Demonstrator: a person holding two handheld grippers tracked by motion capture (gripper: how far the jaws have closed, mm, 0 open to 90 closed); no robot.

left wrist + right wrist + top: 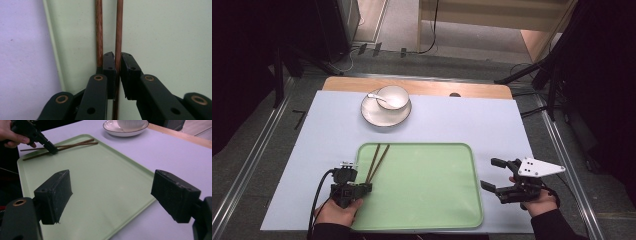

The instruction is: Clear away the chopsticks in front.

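Two brown wooden chopsticks (pixel 377 159) lie along the left side of the green tray (pixel 427 190). My left gripper (pixel 368 186) is down at their near ends, held by a hand at the tray's front left corner. In the left gripper view its jaws (pixel 118 60) are shut on the right chopstick (pixel 119 30), while the other chopstick (pixel 99 30) runs just outside the left jaw. My right gripper (pixel 490 173) hovers at the tray's right edge with its jaws wide open and nothing between them (pixel 111 182).
A white bowl (pixel 393 96) with a spoon (pixel 377 96) sits on a white plate (pixel 384 116) behind the tray, on the pale blue mat (pixel 312 150). The wooden table edge (pixel 437 89) runs along the back.
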